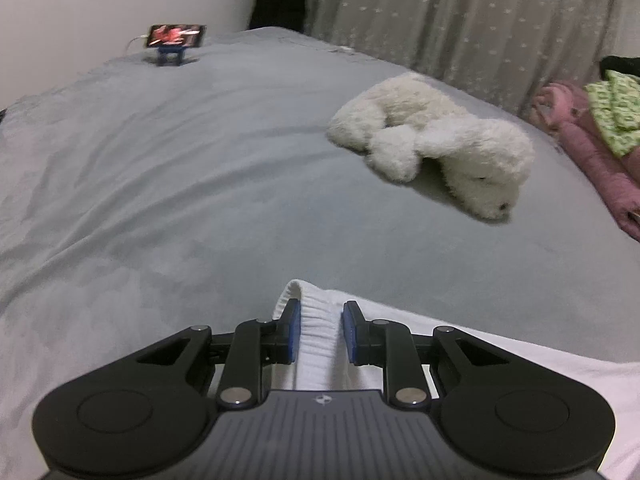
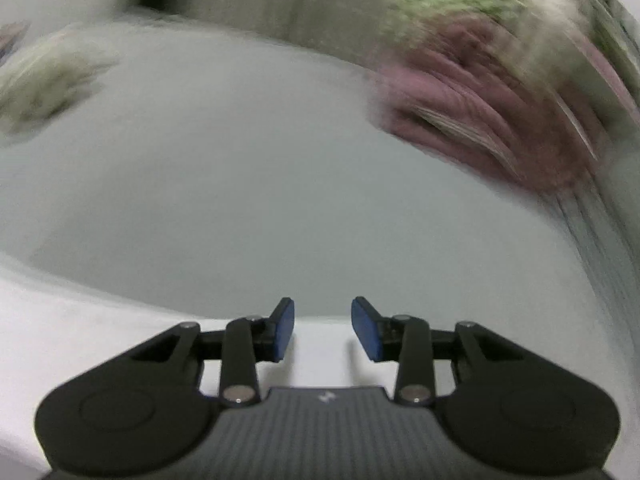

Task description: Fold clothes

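Left gripper (image 1: 320, 330) pinches the white ribbed-hem garment (image 1: 316, 336) on the grey bedsheet (image 1: 180, 180). Right gripper (image 2: 323, 328) hovers above that garment, jaws parted, empty.

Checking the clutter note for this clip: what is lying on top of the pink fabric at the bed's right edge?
A green patterned cloth lies on top of the pink fabric, with something dark behind it. The picture edge cuts both off, so their full extent cannot be seen. The right wrist view is too blurred to add detail.

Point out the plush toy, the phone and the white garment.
plush toy (image 1: 436, 140), left wrist view, on its body.
phone (image 1: 176, 36), left wrist view, on its screen.
white garment (image 1: 318, 332), left wrist view, on its ribbed hem.
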`<state>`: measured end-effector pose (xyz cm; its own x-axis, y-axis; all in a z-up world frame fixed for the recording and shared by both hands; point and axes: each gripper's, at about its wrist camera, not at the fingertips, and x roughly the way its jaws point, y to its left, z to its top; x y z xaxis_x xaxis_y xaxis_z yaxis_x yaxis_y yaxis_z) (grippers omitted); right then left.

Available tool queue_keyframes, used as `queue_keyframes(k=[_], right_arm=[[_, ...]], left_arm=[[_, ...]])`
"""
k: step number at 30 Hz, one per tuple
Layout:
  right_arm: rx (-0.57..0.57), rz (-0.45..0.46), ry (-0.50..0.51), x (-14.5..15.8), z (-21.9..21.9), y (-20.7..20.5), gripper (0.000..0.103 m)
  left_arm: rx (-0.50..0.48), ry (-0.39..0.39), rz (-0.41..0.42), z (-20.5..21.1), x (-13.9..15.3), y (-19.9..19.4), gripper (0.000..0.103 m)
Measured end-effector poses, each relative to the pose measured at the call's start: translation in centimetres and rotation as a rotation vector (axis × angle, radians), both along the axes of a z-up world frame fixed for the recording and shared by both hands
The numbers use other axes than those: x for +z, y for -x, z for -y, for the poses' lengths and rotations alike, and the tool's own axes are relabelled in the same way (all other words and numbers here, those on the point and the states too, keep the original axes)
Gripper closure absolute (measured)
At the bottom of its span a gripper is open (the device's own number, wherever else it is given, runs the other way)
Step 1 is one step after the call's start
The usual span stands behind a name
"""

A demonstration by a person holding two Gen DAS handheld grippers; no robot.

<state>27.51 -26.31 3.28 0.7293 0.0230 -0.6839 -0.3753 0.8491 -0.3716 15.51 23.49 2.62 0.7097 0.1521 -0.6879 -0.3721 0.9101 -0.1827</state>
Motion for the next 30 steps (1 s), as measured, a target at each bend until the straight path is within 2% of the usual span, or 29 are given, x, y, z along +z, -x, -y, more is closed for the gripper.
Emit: queue_keyframes(k=[2,4,6,7,8,9,11,14,16,18,19,20,21,24,26,27,28,30], right_arm=[[0.201,-0.037,0.039,-0.1,-3.8,1.3,0.069],[0.273,-0.064,0.054,-0.3,-5.9,1.5,0.069],[0.304,-0.101,0.065,-0.8,-7.4,1.2,0.072],[0.316,-0.124,0.072,-1.2,-7.9,1.2,0.078],[0.327,-0.148,0.080,-1.5,-8.4,1.1,0.091],[0.342,-0.163,0.082,-1.6,-8.7,1.3,0.098],[0.349,-0.178,0.089,-1.3,-8.9,1.6,0.099],[0.334,-0.137,0.099,-0.6,-8.7,1.7,0.099],[0.303,-0.089,0.057,0.4,-8.3,1.8,0.099],[0.303,-0.105,0.015,1.1,-8.0,1.7,0.093],[0.332,-0.147,0.007,1.1,-8.0,1.8,0.078],[0.357,-0.175,0.009,0.9,-8.1,2.0,0.050],[0.380,-0.199,0.013,0.6,-8.3,2.2,0.045],[0.379,-0.238,0.005,-0.5,-8.5,2.3,0.057],[0.361,-0.250,-0.029,-1.0,-8.4,1.9,0.084],[0.357,-0.250,-0.050,-1.1,-8.5,1.8,0.092],[0.350,-0.224,-0.033,-1.1,-8.7,1.9,0.098],[0.341,-0.155,0.000,-0.9,-9.0,2.3,0.098]], left_arm=[[-0.032,-0.031,-0.029,0.5,-0.2,-0.2,0.082],[-0.027,-0.039,-0.050,0.6,-0.6,-0.3,0.082],[-0.029,-0.024,-0.063,0.6,-1.0,-0.3,0.083],[-0.038,-0.043,-0.069,0.8,-1.1,-0.4,0.084],[-0.047,-0.065,-0.076,1.1,-1.1,-0.4,0.086],[-0.057,-0.087,-0.082,1.4,-1.1,-0.5,0.088],[-0.069,-0.118,-0.084,1.7,-1.1,-0.4,0.093],[-0.043,-0.063,-0.066,0.6,-0.7,-0.3,0.094],[-0.025,-0.025,-0.054,-0.1,-0.5,-0.1,0.094],[-0.007,0.014,-0.042,-0.8,-0.3,0.0,0.092],[0.005,0.044,-0.057,-1.2,-0.5,-0.1,0.092],[0.009,0.059,-0.066,-1.4,-0.7,-0.2,0.092],[0.002,0.060,-0.066,-1.3,-0.8,-0.2,0.092],[-0.038,0.011,-0.070,-0.2,-1.1,-0.2,0.092],[-0.059,-0.029,-0.077,0.5,-1.2,-0.3,0.094],[-0.063,-0.055,-0.084,0.8,-1.3,-0.2,0.095],[-0.065,-0.071,-0.087,1.0,-1.2,-0.2,0.096],[-0.051,-0.067,-0.069,0.6,-0.7,0.0,0.100]])
